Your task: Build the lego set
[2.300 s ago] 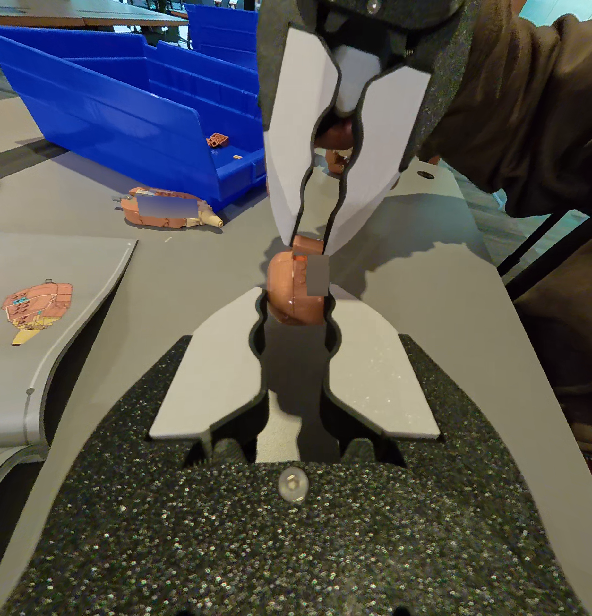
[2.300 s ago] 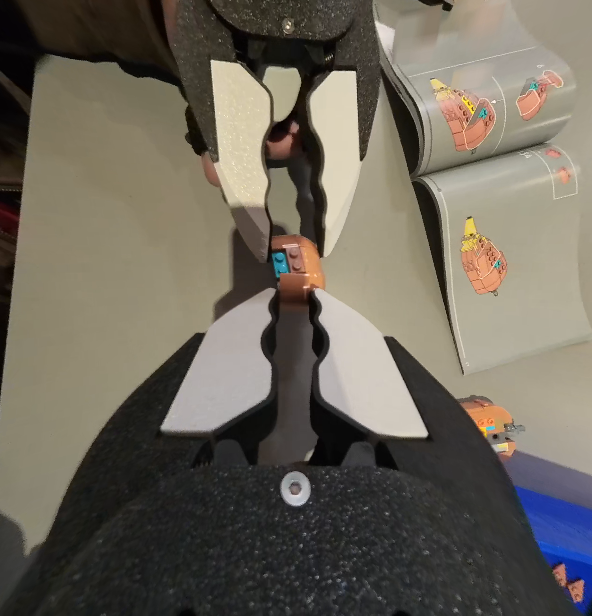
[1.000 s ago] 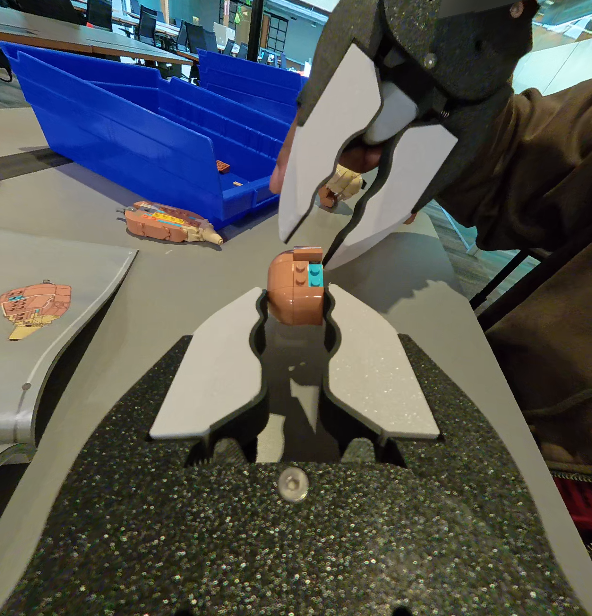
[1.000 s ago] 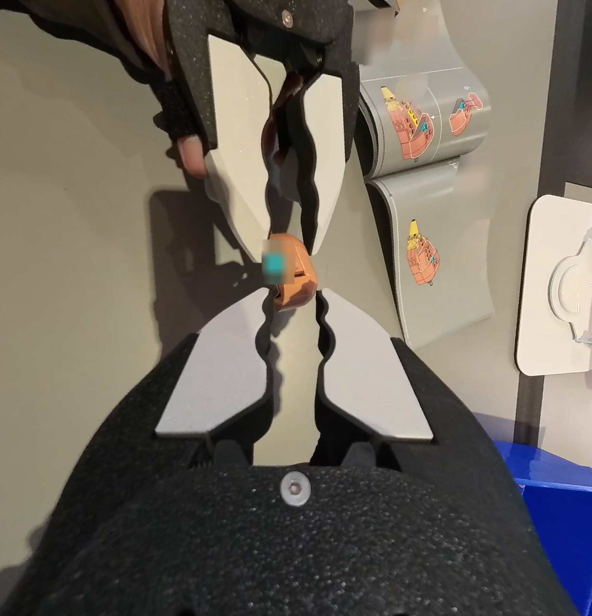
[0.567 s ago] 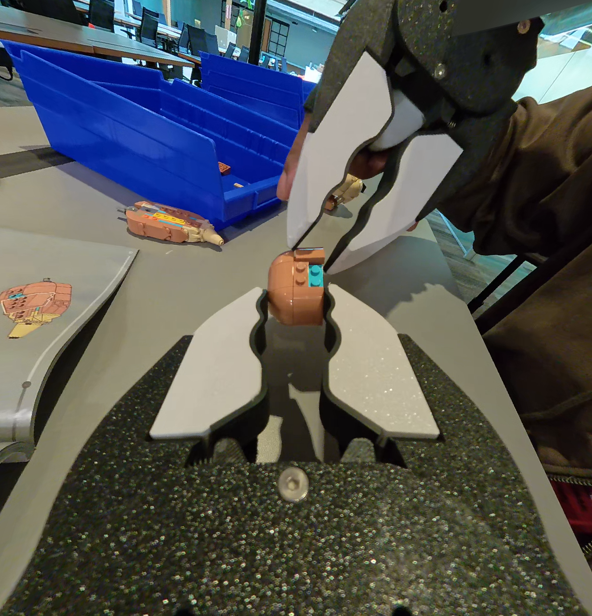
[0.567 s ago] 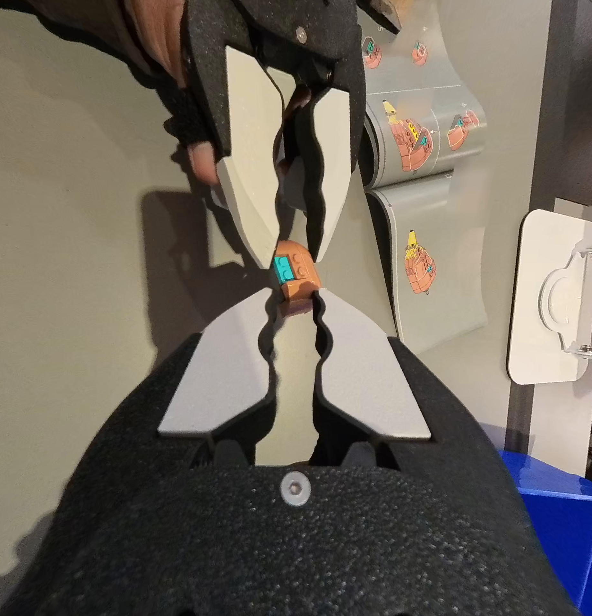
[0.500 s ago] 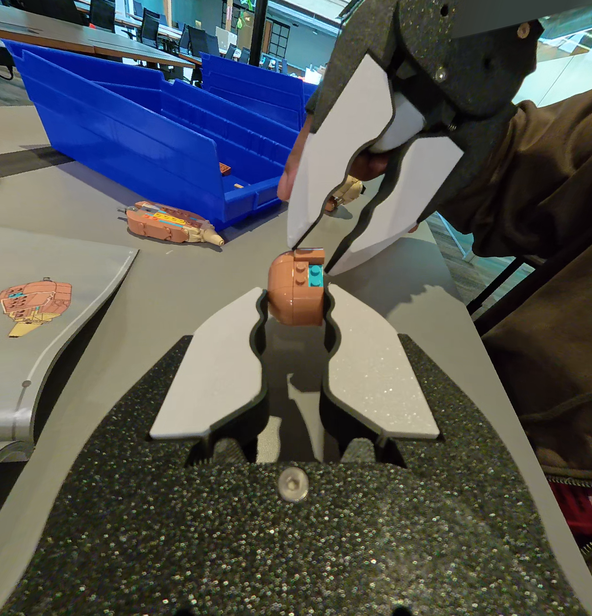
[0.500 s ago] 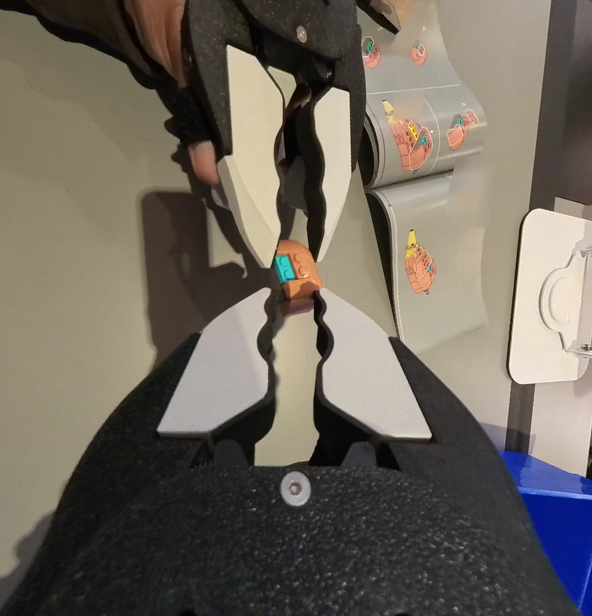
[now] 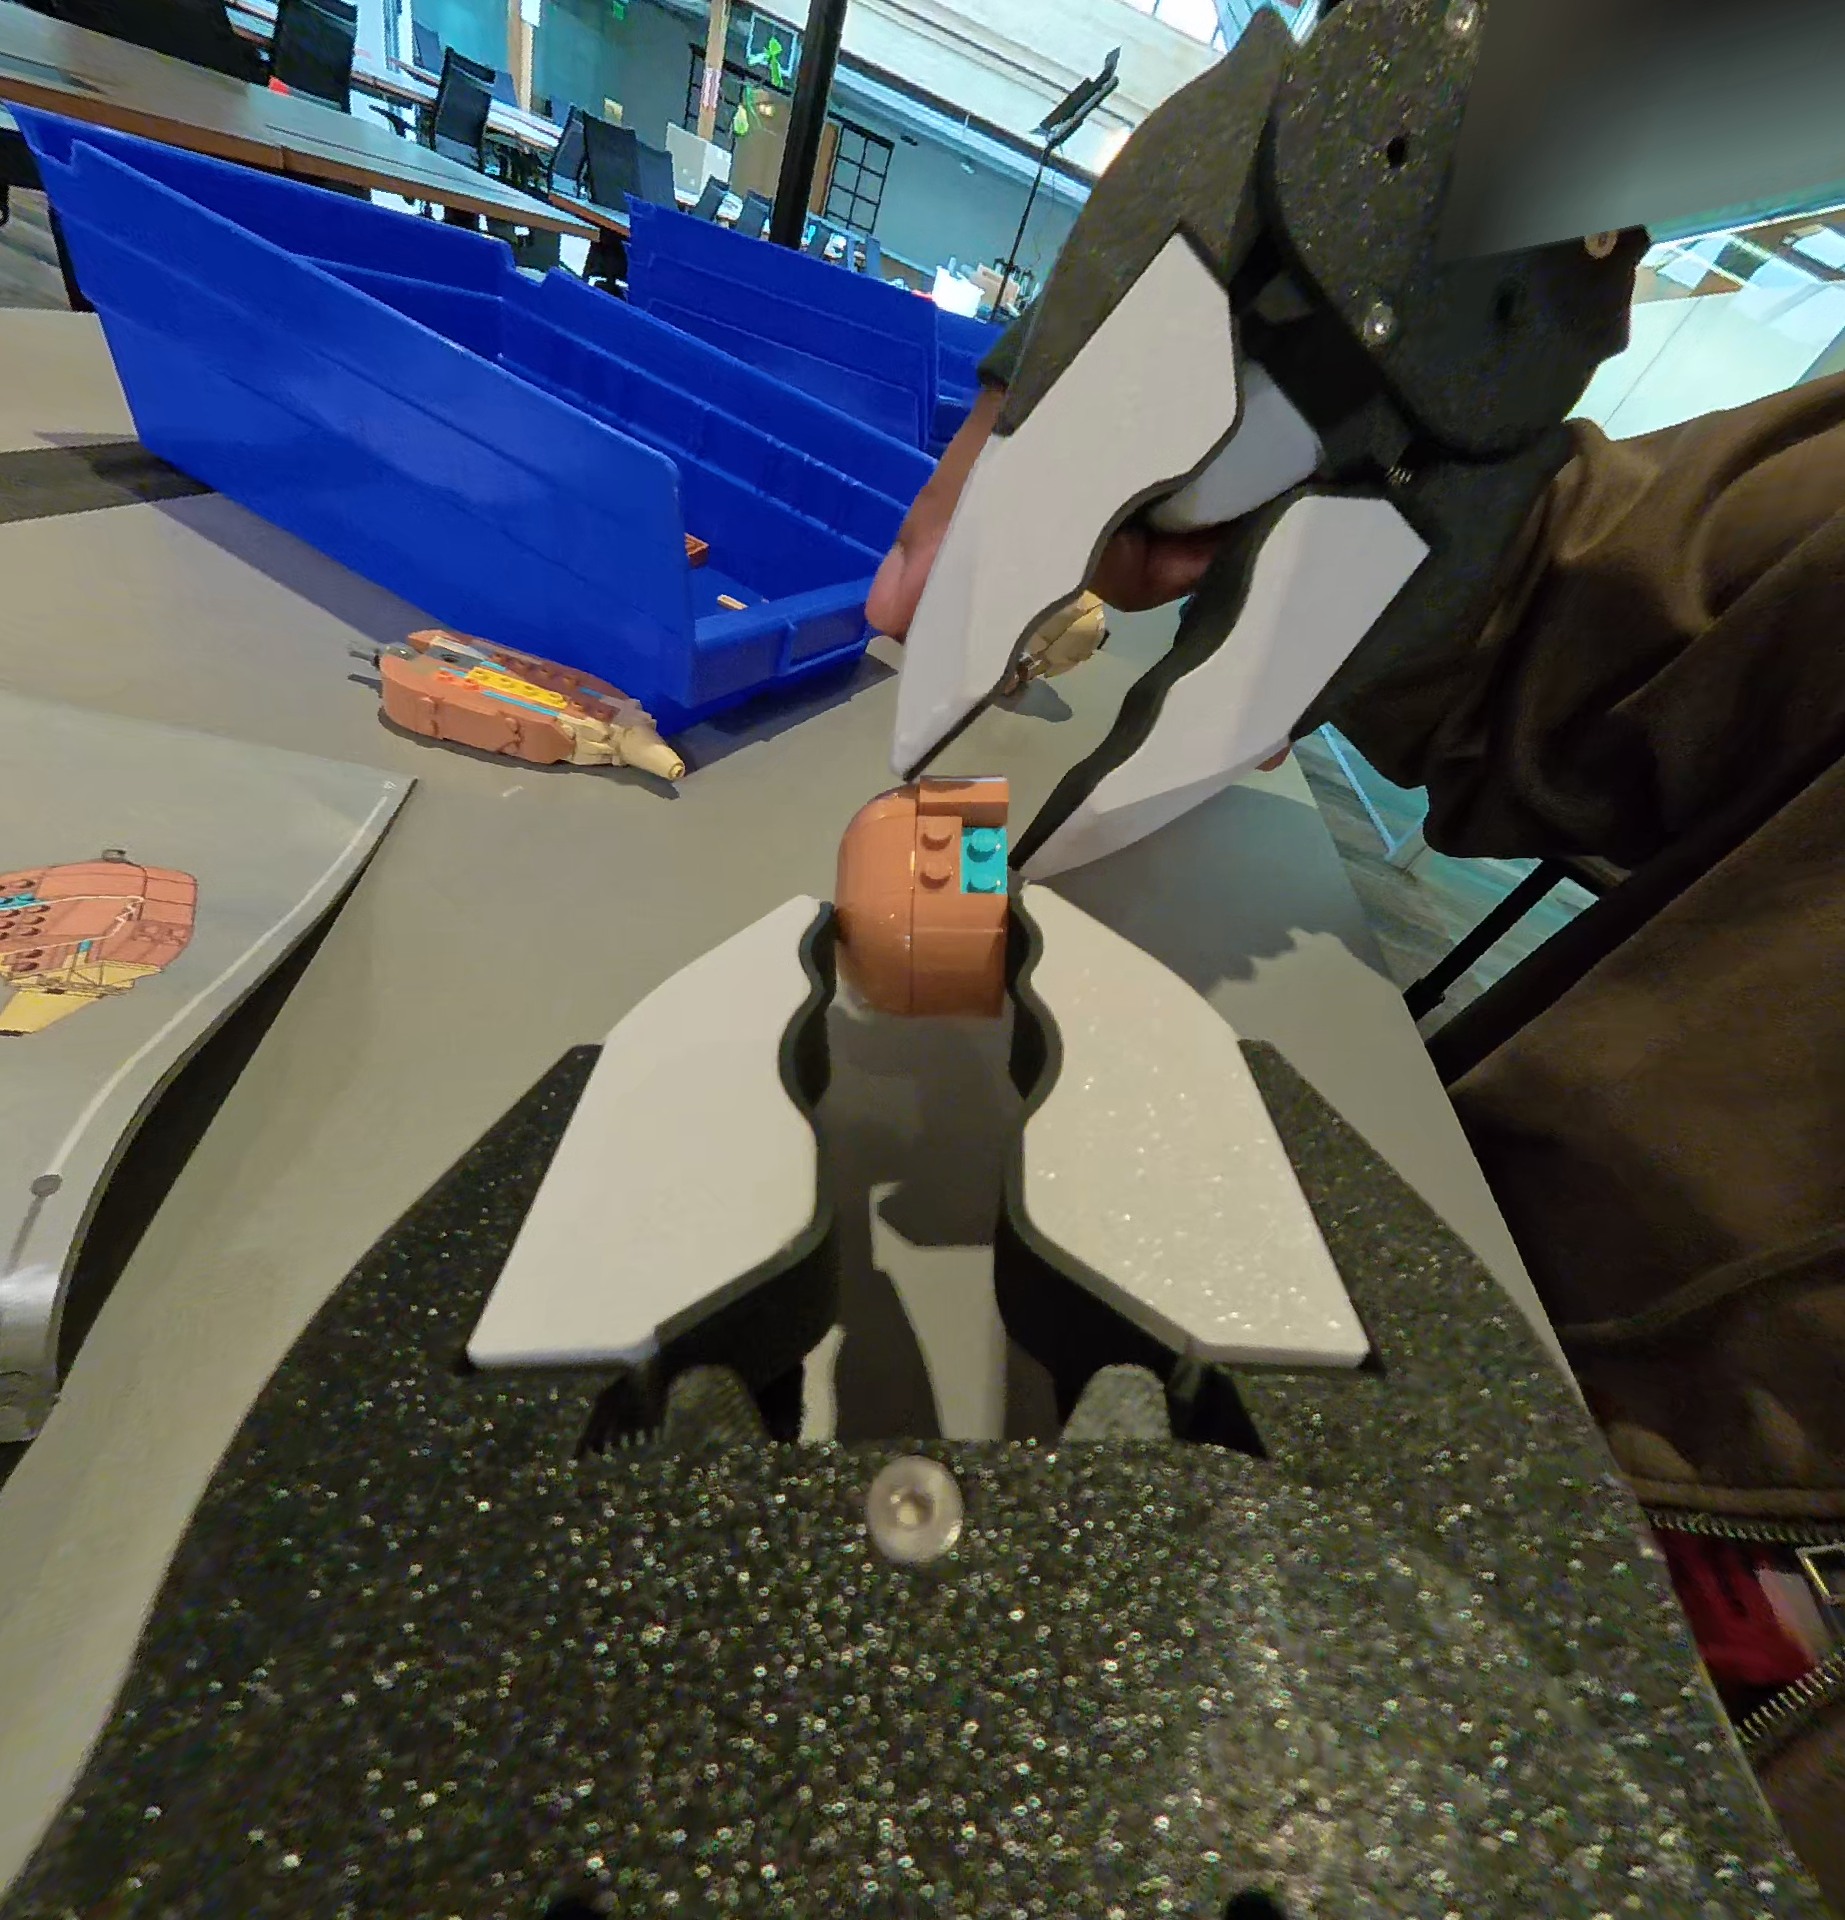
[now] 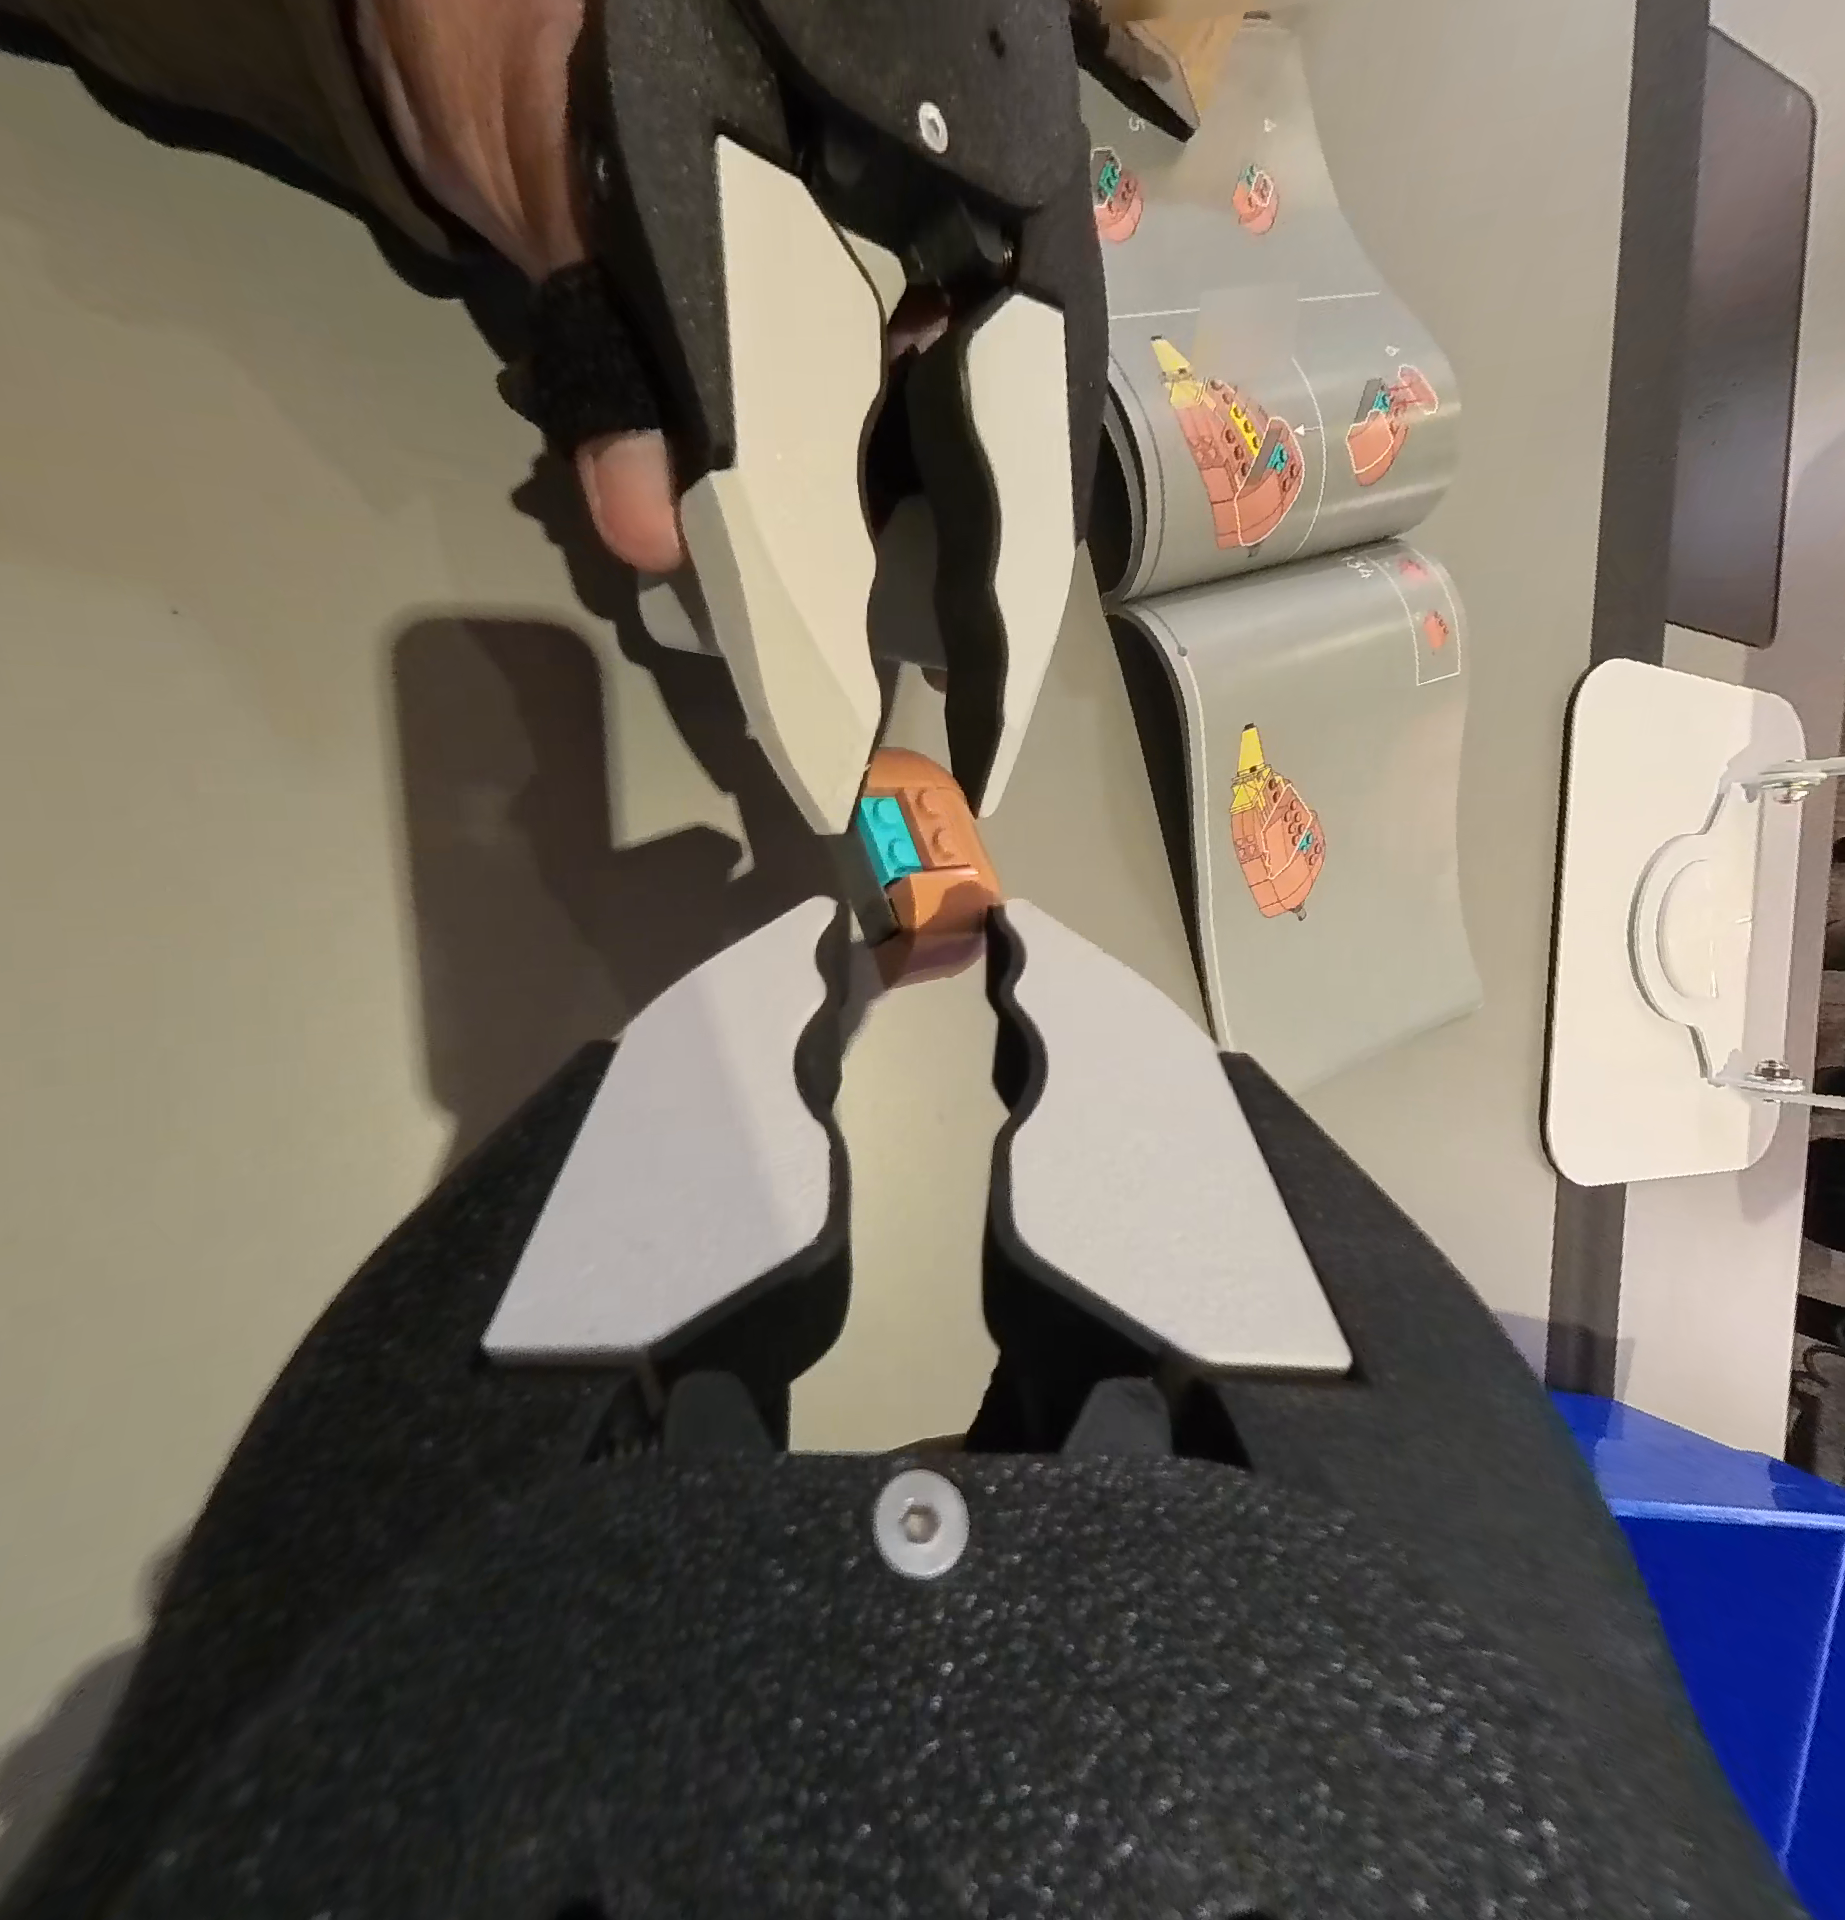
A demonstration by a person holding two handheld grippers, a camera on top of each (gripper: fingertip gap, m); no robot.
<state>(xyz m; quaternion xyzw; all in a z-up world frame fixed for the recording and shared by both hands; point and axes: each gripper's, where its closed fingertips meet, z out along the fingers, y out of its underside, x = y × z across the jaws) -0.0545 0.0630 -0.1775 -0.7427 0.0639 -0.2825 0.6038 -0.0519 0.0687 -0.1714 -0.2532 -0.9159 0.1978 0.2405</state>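
The left gripper (image 9: 920, 914) is clamping the brown lego piece (image 9: 923, 914) above the table (image 9: 544, 894); the right gripper (image 10: 913, 914) is gaping around it.

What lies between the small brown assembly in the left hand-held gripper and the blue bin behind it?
In the left wrist view, between the brown assembly and blue bin lies only bare grey table; the larger lego model sits aside.
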